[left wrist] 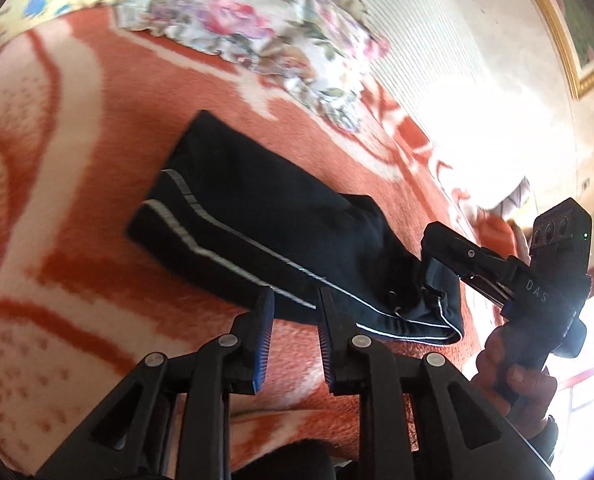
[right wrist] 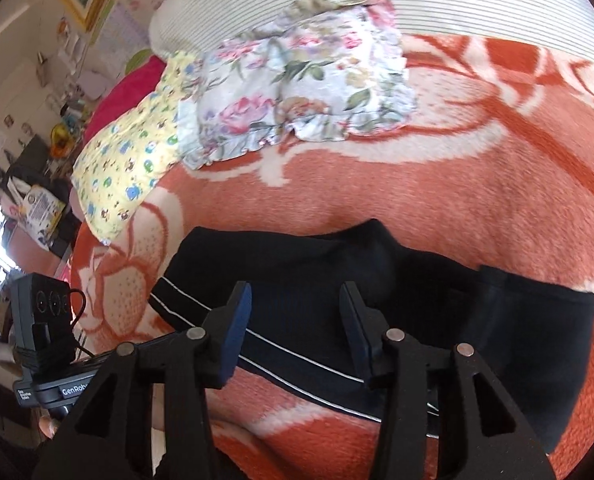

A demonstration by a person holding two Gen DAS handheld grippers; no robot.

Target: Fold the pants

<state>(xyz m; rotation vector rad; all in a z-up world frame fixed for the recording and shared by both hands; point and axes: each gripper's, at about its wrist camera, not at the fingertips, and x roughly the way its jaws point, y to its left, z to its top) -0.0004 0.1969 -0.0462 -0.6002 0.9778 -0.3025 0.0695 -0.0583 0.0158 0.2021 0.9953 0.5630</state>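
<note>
Black pants with white side stripes lie folded on an orange and cream blanket. My left gripper is open and empty, just above the near striped edge of the pants. In the left wrist view the right gripper hovers over the right end of the pants. In the right wrist view the pants lie across the middle, and my right gripper is open and empty just above them. The left gripper's body shows at the far left.
A floral pillow and a yellow patterned pillow lie at the far side of the blanket. A striped white bedhead stands behind them. Shelves with clutter are at the left.
</note>
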